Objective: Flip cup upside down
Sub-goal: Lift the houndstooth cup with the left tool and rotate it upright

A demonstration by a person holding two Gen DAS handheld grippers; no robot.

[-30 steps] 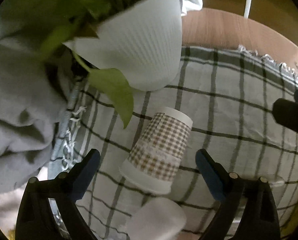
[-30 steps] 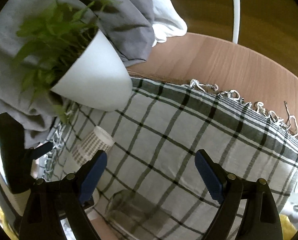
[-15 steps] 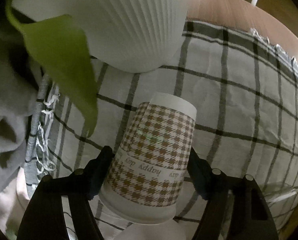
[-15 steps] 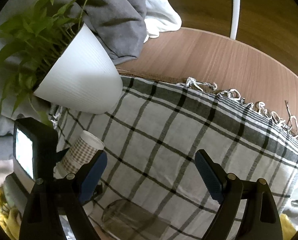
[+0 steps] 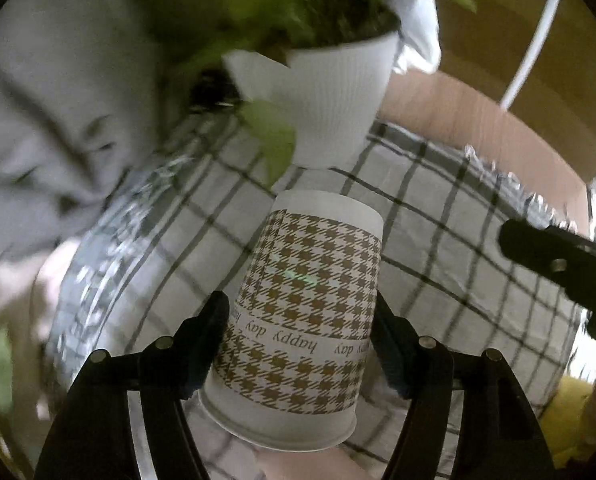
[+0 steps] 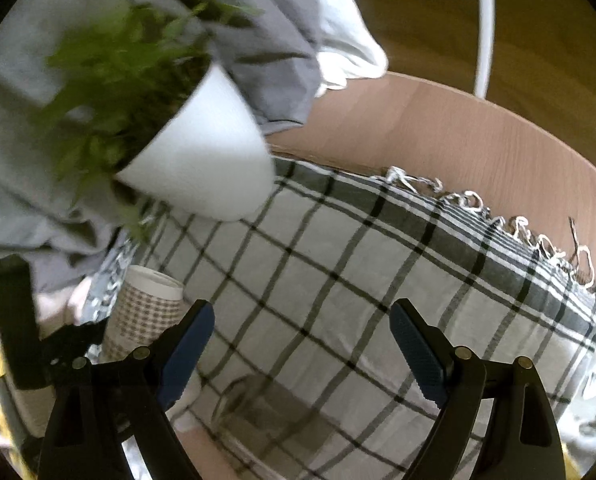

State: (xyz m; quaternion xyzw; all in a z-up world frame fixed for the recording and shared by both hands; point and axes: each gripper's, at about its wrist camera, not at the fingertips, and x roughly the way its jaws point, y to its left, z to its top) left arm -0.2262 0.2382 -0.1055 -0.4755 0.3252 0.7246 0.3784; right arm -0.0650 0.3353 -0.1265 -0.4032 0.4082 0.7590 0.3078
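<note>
Left gripper (image 5: 300,338), its two black fingers (image 5: 207,340) with blue pads pressed against opposite sides of the paper cup (image 5: 302,320); the grip falls on the lower, wider half of the cup, near the band printed "happy day". The cup carries a brown houndstooth pattern on white and is held clear of the checked cloth (image 5: 438,248), closed base pointing away from the camera toward the plant pot (image 5: 330,96), rim nearest the lens. The lettering reads inverted in this view. Whether the cup is tilted or fully upright cannot be told from the fisheye distortion.

Right gripper (image 6: 302,344), jaws spread wide with nothing between them; its blue-padded fingers (image 6: 416,350) hang over the middle of the cloth (image 6: 338,264). In this view the cup (image 6: 145,308) appears at the lower left, above the left edge of the cloth, with the dark body of the left gripper (image 6: 29,332) beside it.

The white ribbed pot (image 6: 205,160) with green foliage (image 6: 113,80) stands at the far left corner of the cloth, grey fabric (image 6: 265,32) heaped behind it. The fringed far edge of the cloth lies on a bare wooden desk (image 6: 458,132). A clear, flat object (image 6: 265,404) lies on the near part of the cloth; its kind cannot be made out. A white cable (image 6: 484,28) runs beyond the far edge of the desk
</note>
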